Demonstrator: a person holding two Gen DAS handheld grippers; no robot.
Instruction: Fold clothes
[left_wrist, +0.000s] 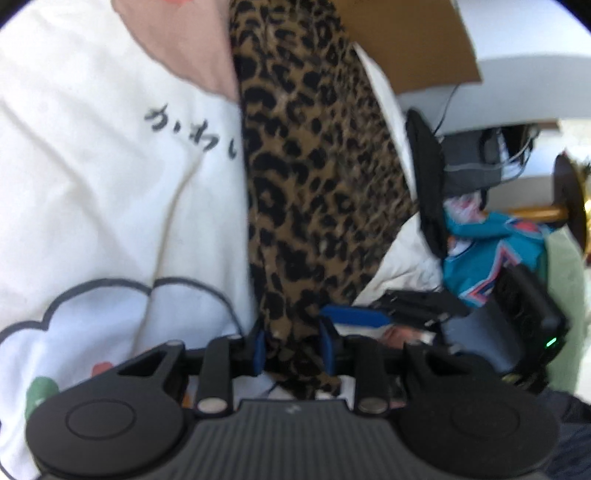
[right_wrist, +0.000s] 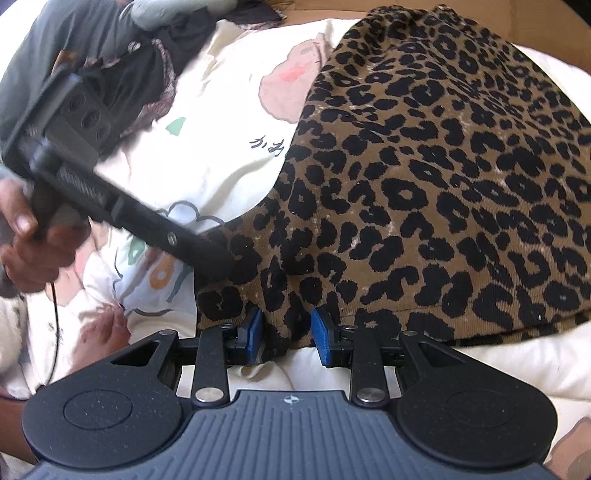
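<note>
The left gripper (left_wrist: 293, 349) has its two blue pads pressed on a bunched strip of the brown and black leopard-spotted cloth (left_wrist: 314, 166), and the strip runs away from it across a white printed sheet with a cloud drawing and dark writing (left_wrist: 92, 184). The right gripper (right_wrist: 286, 334) has its blue pads on each side of the near hem of the same leopard cloth (right_wrist: 424, 184); there is a small gap with cloth in it, so it looks like a pinch, but I cannot be sure how tight it is. The cloth lies spread wide on the white sheet in front of the right tool. What could go wrong: the left pads hold only a thin bunch, so a quick pull could make it slip out, and the cloth would flop down in a heap. The two tools are very close, so they could bump. A pad could also catch the white sheet underneath and drag it along. The right view shows the hand (right_wrist: 33, 251) holding the other black tool and the whole wide cloth. The left view shows a teal patterned garment (left_wrist: 491, 254) and a brown cardboard flap (left_wrist: 406, 40) off to the side, which the right view does not
</note>
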